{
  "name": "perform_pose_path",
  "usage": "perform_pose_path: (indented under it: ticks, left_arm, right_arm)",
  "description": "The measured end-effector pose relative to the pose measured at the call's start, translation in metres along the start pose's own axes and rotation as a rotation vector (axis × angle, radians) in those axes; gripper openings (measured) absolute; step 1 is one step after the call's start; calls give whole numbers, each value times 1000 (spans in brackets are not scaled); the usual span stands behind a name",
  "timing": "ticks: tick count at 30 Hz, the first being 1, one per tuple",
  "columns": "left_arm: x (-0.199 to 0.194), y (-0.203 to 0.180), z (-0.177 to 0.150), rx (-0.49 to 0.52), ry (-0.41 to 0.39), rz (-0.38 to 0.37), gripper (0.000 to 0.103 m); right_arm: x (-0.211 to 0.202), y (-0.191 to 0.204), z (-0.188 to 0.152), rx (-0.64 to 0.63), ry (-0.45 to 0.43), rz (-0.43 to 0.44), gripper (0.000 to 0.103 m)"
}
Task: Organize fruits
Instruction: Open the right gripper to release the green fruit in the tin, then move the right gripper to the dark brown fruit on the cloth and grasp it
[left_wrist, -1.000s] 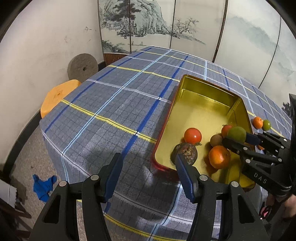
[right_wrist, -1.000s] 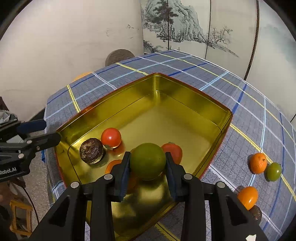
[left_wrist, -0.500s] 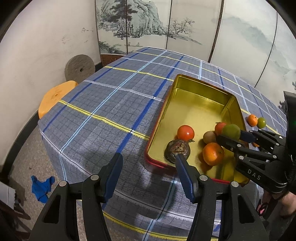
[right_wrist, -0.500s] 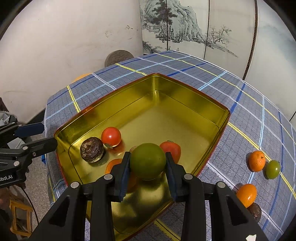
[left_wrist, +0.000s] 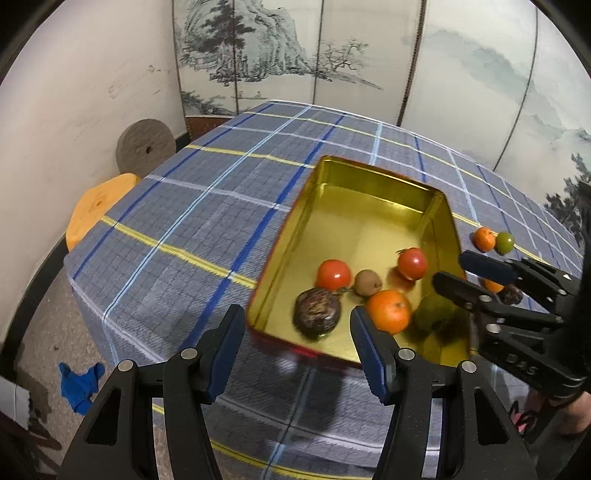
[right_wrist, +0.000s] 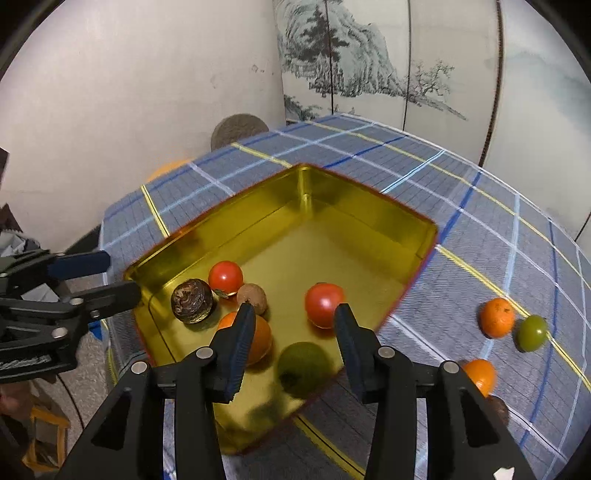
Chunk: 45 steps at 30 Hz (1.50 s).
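Opening over the near end of the gold tin (right_wrist: 369, 221), the right tool (right_wrist: 291, 332) has its jaws spreading and nothing pressed between them. A green fruit (right_wrist: 303, 363) lies blurred on the tin floor just below the gap, clear of both pads.

Left tool (left_wrist: 297, 350): jaws standing partly apart, empty, hovering off the tin's near left corner over the checked table (left_wrist: 184, 229).

In the tin, all bunched at the near end:
- dark wrinkled fruit (right_wrist: 192, 301) near the left wall
- red tomato (right_wrist: 225, 277) just beyond it
- small brown fruit (right_wrist: 253, 297) beside those two
- orange (right_wrist: 258, 339), partly behind the right tool's left finger
- second red tomato (right_wrist: 324, 304), further right
- the green fruit, nearest of all

Far half of the tin is bare.

Still out on the table, right of the tin:
- a small orange (right_wrist: 496, 317) touching a small green fruit (right_wrist: 532, 332)
- another orange (right_wrist: 480, 376) nearer, at the right tool's shoulder
- a dark fruit (right_wrist: 500, 406) just below that, mostly hidden

Judgement: past halfway. Six fruits in, four seemingly left, all on the right side, so the right tool is the likelier one to fetch them. Plenty of room remains in the tin.
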<state>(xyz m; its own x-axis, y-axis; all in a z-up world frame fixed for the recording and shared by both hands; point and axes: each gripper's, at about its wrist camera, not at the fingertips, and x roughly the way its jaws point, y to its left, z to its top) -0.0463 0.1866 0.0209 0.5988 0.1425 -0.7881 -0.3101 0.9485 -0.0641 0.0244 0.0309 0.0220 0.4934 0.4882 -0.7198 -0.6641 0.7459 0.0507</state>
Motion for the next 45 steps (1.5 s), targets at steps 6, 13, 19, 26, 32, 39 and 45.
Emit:
perform_pose_path:
  ticks: [6,13,19,26,32,39,45]
  left_arm:
    - [0,-27,5,53,-5,-42,60]
    - [0,-64,10,122,-11,-98,60]
    - [4,-93,14,171,-2,-134,60]
    - [13,-120,19,212,12,-158,60]
    - [21,-139,25,225,20,-184,60]
    - [33,-167,28,246,39,-232,60]
    - [41,-192,26,282,43,-260,60]
  right_arm:
    - [-31,-35,-16,67,-30,-55,44]
    - [-47,-94,-54,183,16,-165,44]
    - [-42,-124,-77,246,53,-187,44]
    - [-25,-135,-76,270,63,-162,44]
    - [-16,-136,-76,269,75,-164,37]
    - [-23,-146,-83,296,62,-197,36]
    - [-46,-189,-104,362,55,-337,36]
